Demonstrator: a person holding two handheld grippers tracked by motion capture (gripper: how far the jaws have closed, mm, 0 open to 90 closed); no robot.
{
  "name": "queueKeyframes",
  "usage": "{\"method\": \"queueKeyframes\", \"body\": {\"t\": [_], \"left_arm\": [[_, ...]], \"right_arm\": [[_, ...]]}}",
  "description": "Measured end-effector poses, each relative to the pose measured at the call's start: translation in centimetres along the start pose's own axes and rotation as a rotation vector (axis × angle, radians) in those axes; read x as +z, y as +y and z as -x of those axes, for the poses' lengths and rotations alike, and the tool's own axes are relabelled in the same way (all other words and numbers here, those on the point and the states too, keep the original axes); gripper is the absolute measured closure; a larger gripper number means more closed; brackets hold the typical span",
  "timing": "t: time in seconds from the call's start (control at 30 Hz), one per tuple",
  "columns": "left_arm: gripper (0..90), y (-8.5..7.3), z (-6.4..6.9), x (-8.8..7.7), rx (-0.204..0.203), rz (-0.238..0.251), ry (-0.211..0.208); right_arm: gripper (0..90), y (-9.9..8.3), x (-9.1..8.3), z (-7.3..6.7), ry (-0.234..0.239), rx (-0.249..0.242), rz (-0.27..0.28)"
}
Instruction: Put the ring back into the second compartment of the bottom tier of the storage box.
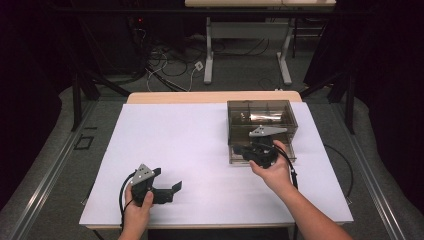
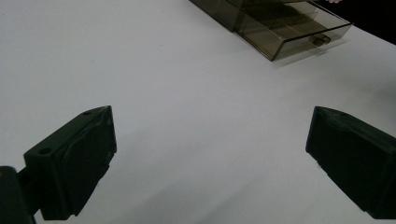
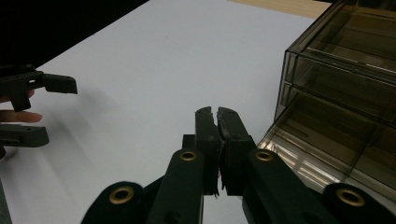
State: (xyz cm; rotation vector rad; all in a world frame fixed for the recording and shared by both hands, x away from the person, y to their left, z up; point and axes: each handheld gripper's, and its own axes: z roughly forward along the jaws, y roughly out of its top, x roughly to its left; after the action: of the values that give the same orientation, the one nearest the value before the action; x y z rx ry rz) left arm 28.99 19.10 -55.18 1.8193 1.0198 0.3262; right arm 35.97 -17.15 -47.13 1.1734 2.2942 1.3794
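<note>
Left gripper (image 1: 169, 192) rests low on the white table cover (image 1: 175, 145), near the front edge, well apart from the work; it looks parked, out of the way. Its jaws stand wide apart with only bare cover between them, holding nothing.

Further right, the smoky clear drawer box (image 1: 262, 120) sits toward the table's far right side. Its bottom drawer (image 2: 299, 35) is pulled partway out toward the person, small handle (image 2: 319, 40) at the front.

Right gripper (image 3: 217, 114) hovers at the front left corner of that open drawer, likely working it. Its jaws are pressed together, tips meeting, and nothing visible is caught between them.
</note>
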Motion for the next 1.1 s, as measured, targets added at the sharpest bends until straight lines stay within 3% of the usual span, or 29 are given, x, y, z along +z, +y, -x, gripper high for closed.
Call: {"method": "queueKeyframes", "body": {"t": [1.1], "left_arm": [[2.1, 0.0, 0.0, 0.1, -0.004, -0.003, 0.002]], "right_arm": [[88.1, -1.2, -2.8, 4.5, -0.107, 0.082, 0.039]]}}
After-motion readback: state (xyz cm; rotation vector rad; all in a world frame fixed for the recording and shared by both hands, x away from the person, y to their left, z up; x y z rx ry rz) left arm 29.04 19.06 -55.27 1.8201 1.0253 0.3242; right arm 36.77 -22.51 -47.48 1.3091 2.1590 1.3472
